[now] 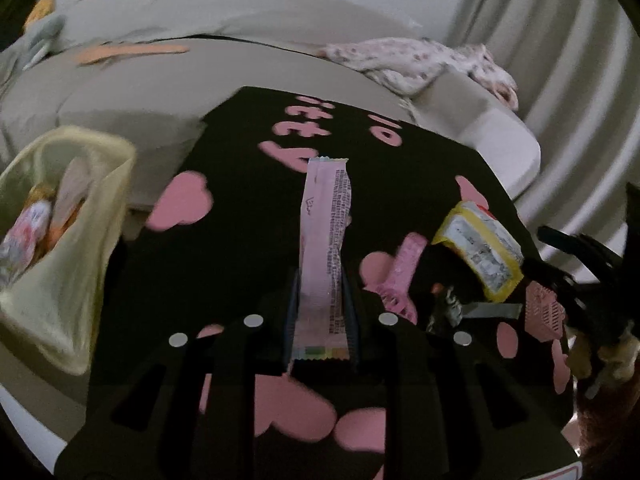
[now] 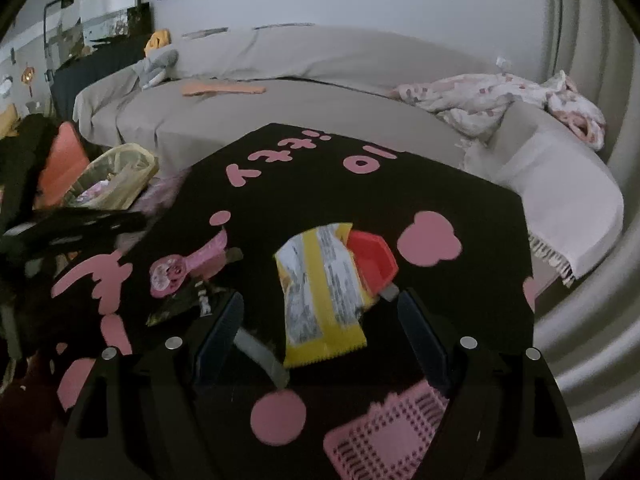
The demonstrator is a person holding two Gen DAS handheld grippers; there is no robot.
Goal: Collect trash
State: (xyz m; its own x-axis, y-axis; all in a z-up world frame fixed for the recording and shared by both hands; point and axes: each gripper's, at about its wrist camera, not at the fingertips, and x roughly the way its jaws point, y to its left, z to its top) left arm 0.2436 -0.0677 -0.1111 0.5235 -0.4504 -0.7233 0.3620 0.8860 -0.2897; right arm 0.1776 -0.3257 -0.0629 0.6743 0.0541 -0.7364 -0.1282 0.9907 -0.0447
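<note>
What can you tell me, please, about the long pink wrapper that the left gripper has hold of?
The pink wrapper is a long, narrow snack sleeve of glossy film with zigzag-cut ends, dense small print down one side and a coloured strip at its near end. It looks flat and empty, slightly creased. The left gripper is shut on its near end, and it stretches away from the camera over the black table.

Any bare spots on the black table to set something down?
Free: far half of the table, between the pink lettering and the yellow wrapper. Also the left strip beside the trash bag. Crowded: near-right, around the yellow wrapper, red scoop, pink spoon and pink basket.
</note>
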